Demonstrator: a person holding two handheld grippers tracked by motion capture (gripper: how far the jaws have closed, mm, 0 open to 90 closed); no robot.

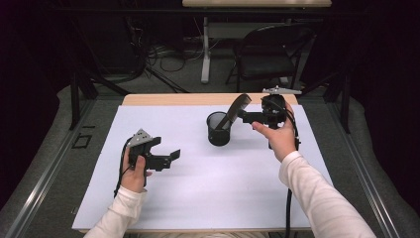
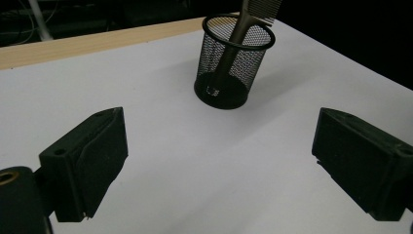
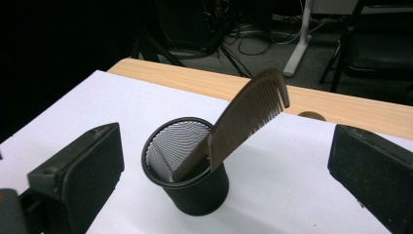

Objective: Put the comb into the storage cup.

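A black mesh cup point(image 1: 218, 129) stands on the white sheet, right of centre. A brown comb point(image 1: 235, 110) leans in it, handle down, teeth end up to the right. My right gripper point(image 1: 244, 115) hovers just right of the comb's top, jaws pointing left, open, with the pads off the comb. In the right gripper view the cup point(image 3: 195, 180) and comb point(image 3: 248, 112) sit ahead between the wide jaws of the right gripper point(image 3: 225, 134). My left gripper point(image 1: 167, 148) is held low at the left, open and empty. Its view shows the left gripper point(image 2: 219, 127), the cup point(image 2: 233, 63) and the comb point(image 2: 253, 14) farther off.
The white sheet point(image 1: 198, 188) covers most of a wooden table, whose bare edge point(image 1: 163, 99) shows at the back. Beyond it stand a black folding chair point(image 1: 270, 54), a white table leg point(image 1: 205, 47) and floor cables point(image 1: 163, 54). Cables trail from both grippers.
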